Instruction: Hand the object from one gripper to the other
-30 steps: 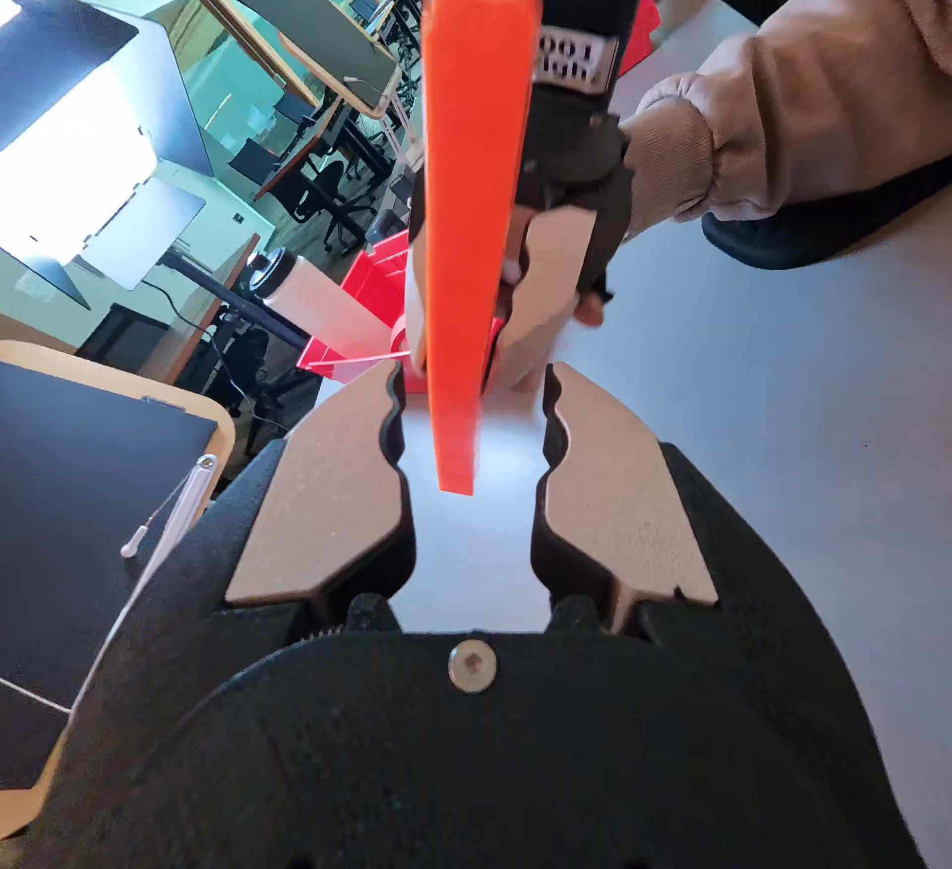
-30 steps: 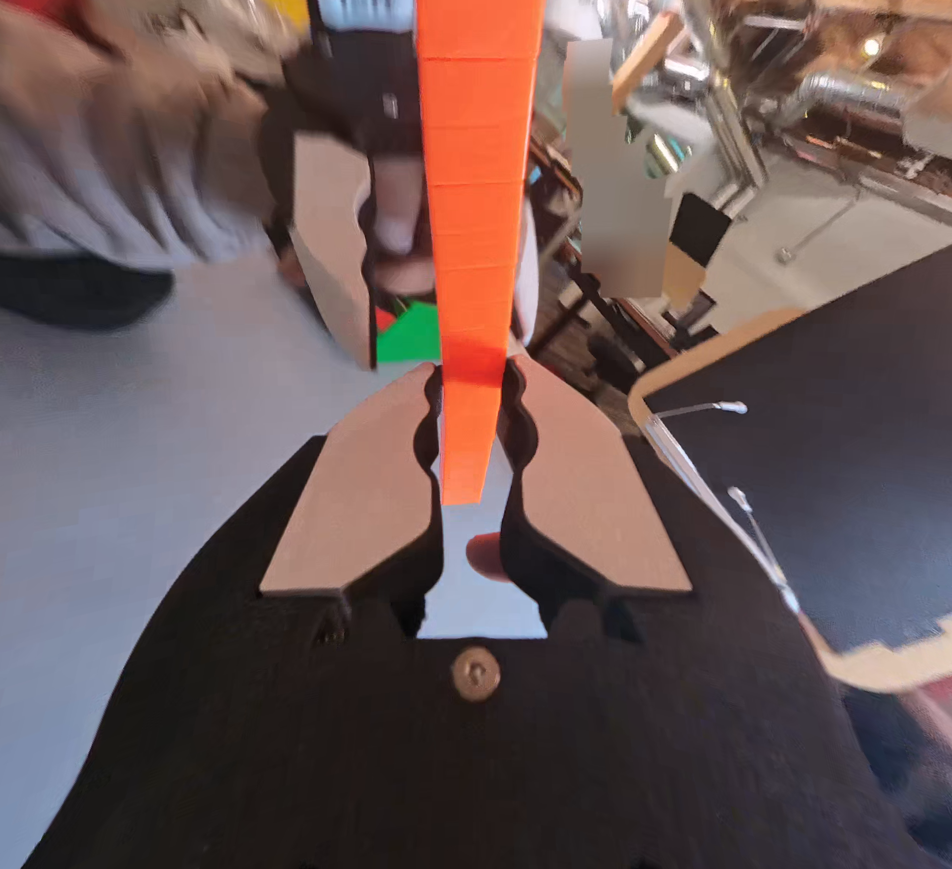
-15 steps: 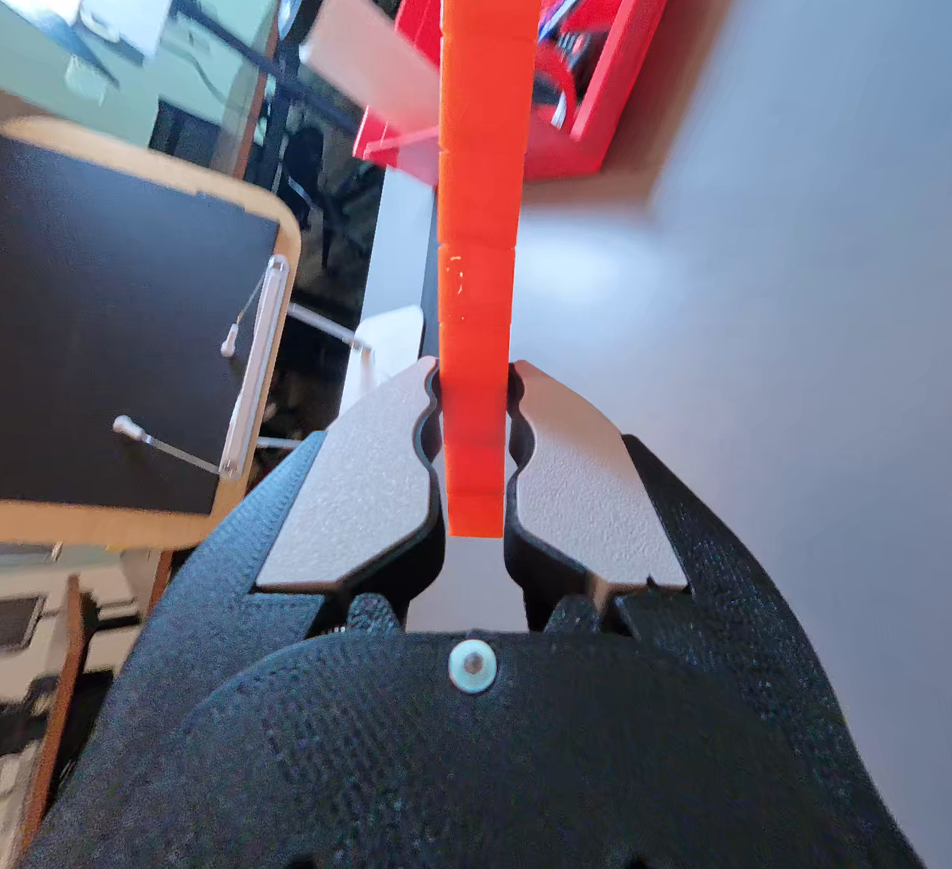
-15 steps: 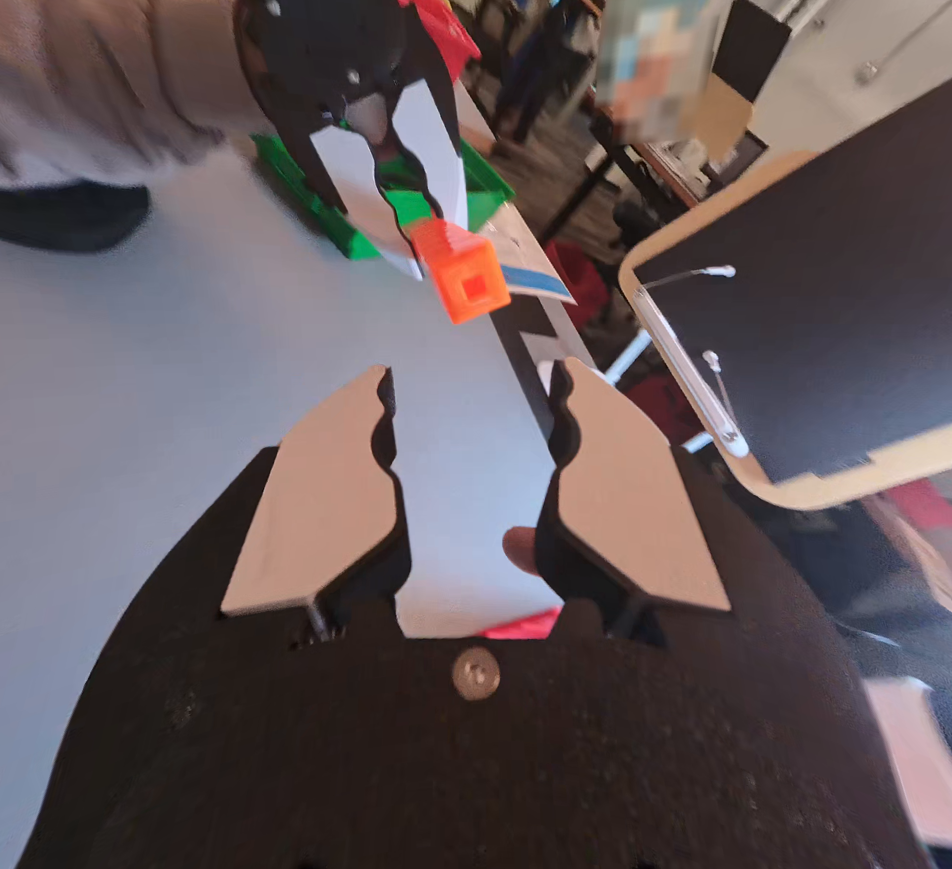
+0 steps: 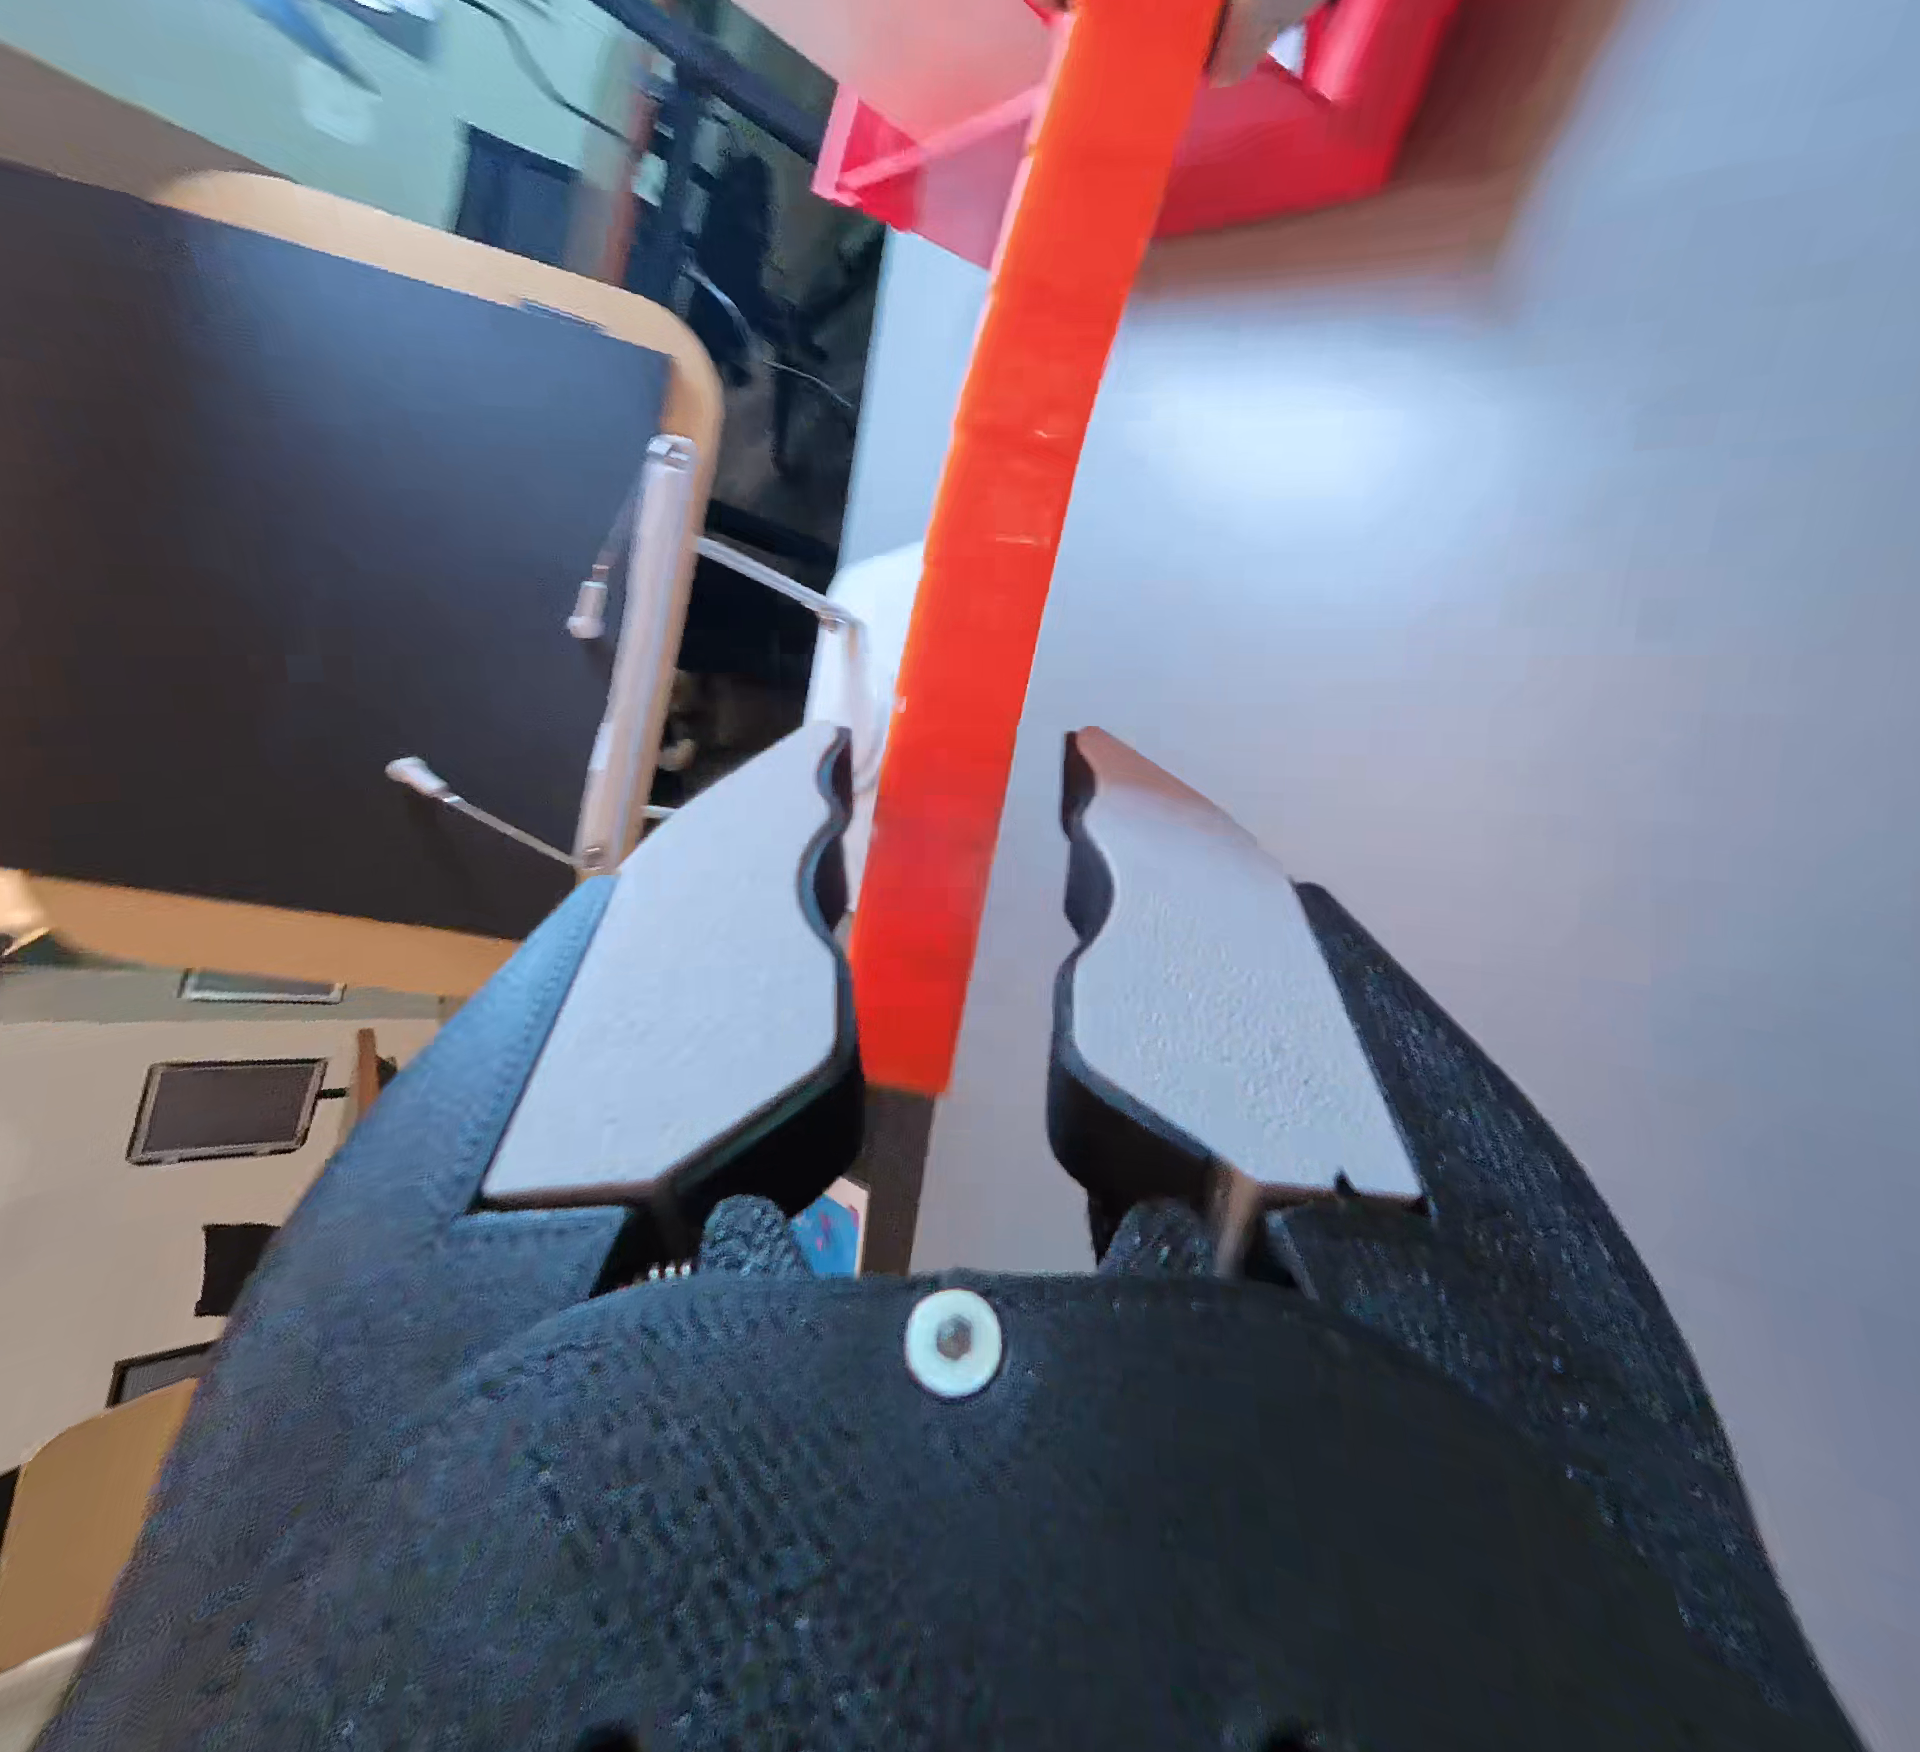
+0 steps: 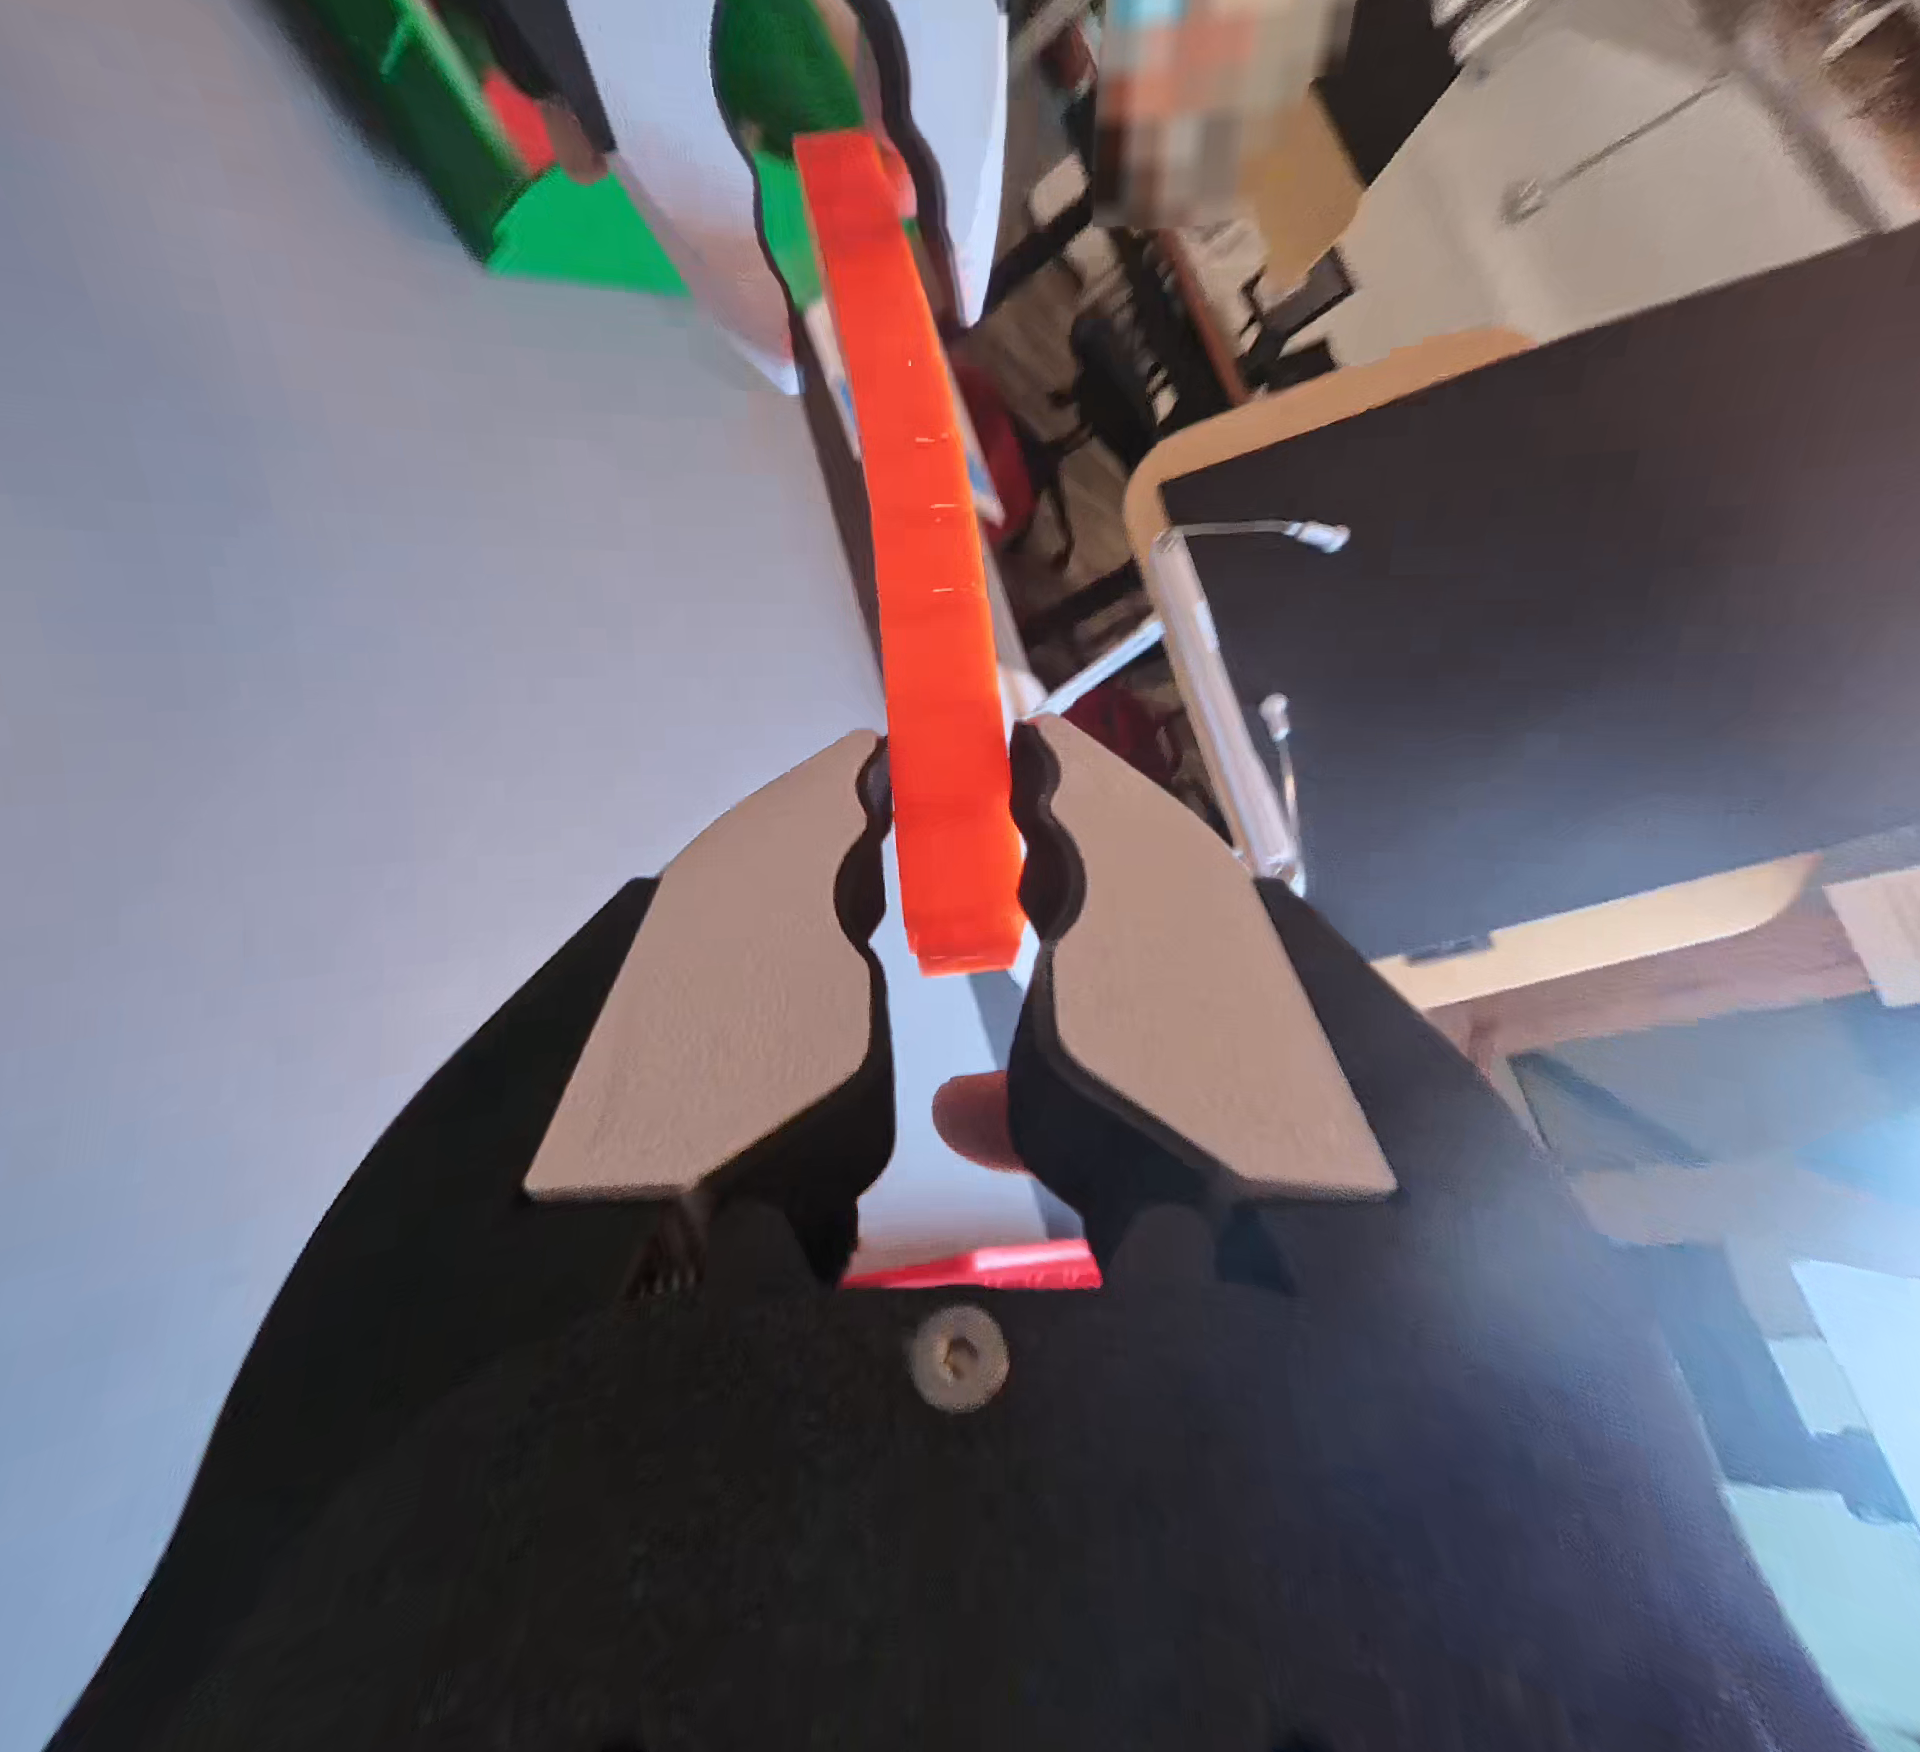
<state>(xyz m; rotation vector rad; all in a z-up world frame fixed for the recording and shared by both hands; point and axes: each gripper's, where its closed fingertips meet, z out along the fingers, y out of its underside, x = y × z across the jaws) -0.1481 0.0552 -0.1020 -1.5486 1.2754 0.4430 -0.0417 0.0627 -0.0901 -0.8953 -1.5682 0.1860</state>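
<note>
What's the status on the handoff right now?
Right gripper shut on orange bar. Left gripper open, bar touching one of its fingers. Nothing in the way.

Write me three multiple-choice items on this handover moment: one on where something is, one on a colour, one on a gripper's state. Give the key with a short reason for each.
1. Where does the near end of the orange bar lie in the right wrist view?
A. flat on the grey table
B. between the right gripper's fingers
C. inside the green bin

2. What colour is the bin at the top of the left wrist view?
A. red
B. blue
C. yellow

3. How does the left gripper stand?
A. shut tight on the bar
B. out of view
C. open, a gap beside the bar

Key: B, the right gripper has both pads closed against the bar's end. A, the red bin sits behind the bar on the table. C, the right-hand pad stands clear of the bar.
</note>
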